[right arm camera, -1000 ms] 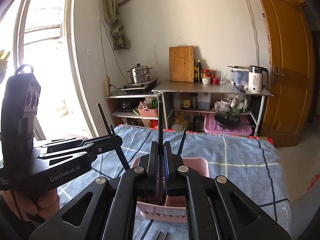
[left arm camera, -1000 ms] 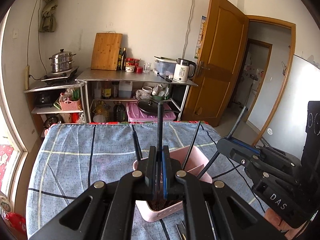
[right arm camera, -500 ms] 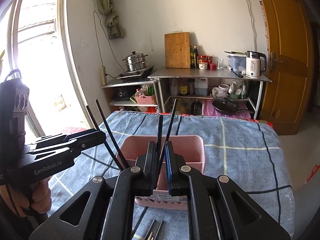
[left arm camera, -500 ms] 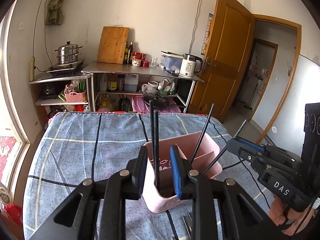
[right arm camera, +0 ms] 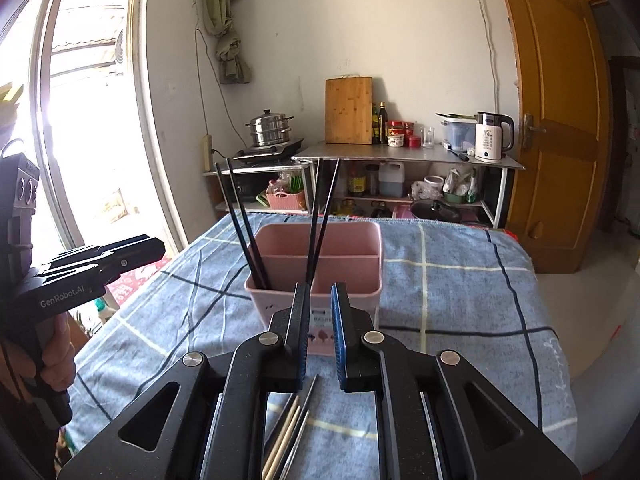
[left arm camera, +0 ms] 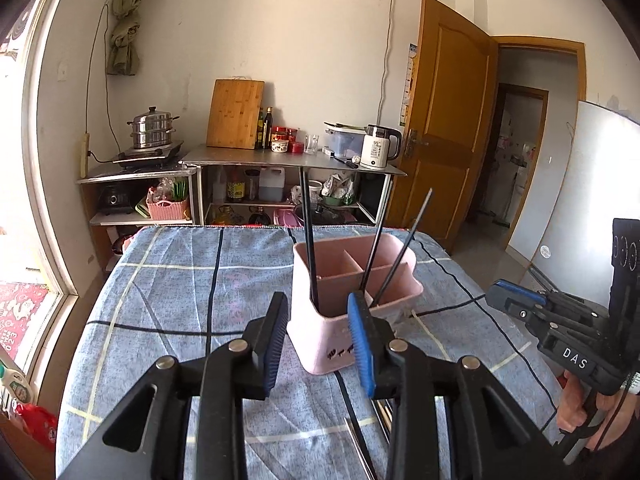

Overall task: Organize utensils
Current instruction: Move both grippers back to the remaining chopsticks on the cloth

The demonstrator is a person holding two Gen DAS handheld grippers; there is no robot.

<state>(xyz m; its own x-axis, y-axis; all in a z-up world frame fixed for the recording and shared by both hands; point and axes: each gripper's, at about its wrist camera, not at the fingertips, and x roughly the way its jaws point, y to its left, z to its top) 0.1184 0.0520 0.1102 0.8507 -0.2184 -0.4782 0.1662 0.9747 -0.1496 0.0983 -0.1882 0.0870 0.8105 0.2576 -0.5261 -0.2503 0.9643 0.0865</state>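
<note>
A pink utensil holder [left arm camera: 352, 280] with compartments stands on the blue checked tablecloth [left arm camera: 168, 280]. Several black chopsticks [left arm camera: 306, 232] stand upright or leaning in it; they also show in the right wrist view [right arm camera: 320, 220] inside the holder [right arm camera: 320, 256]. My left gripper [left arm camera: 318, 344] is open and empty just in front of the holder. My right gripper [right arm camera: 320, 332] is open and empty, close to the holder's near wall. Loose chopsticks, wooden and metal [right arm camera: 290, 428], lie on the cloth under the right gripper. Some also lie below the left one [left arm camera: 360, 448].
The other handheld gripper shows at the right in the left wrist view [left arm camera: 560, 328] and at the left in the right wrist view [right arm camera: 80, 272]. A steel kitchen rack [right arm camera: 400, 156] with kettle, cutting board and pot stands beyond the table. A wooden door [left arm camera: 440, 120] is right.
Both grippers have opened, let go of their black chopsticks into the pink holder, and pulled back from it. The chopsticks now stand free in the holder.
</note>
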